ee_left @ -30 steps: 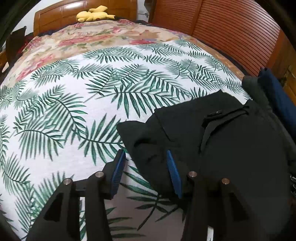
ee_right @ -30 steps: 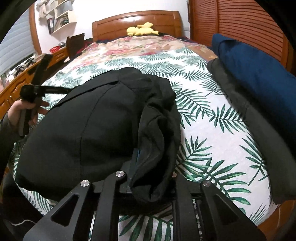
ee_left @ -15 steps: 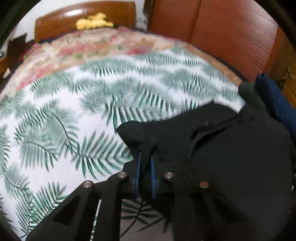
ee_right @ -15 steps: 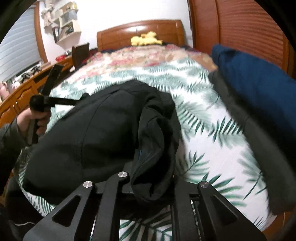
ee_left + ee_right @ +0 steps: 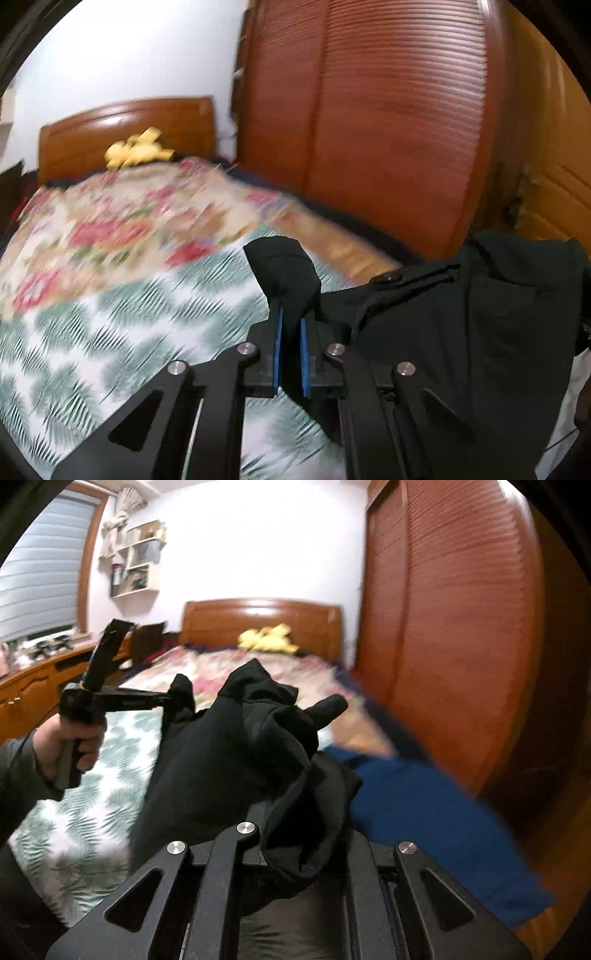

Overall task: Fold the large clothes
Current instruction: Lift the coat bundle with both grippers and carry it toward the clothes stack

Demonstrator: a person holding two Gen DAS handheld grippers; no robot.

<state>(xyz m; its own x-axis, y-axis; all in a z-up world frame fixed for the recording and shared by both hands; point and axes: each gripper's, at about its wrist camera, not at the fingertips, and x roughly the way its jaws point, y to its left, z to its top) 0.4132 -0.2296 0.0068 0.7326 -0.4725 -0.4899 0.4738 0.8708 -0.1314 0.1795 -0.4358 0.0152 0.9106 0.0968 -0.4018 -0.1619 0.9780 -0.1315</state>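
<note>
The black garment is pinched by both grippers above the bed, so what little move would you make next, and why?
Probably draw the two grippers apart to stretch the black garment flat. The left gripper is shut on one bunched corner. The right gripper is shut on another fold, and the cloth between them hangs crumpled over the leaf-print bedspread. It likely needs spreading before any neat fold.

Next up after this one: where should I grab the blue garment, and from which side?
Take the blue garment by its near edge, coming from the bed's foot. It lies in a long heap along the bed's right side beside the wardrobe, so the far side is boxed in. Its corners aren't discernible.
</note>
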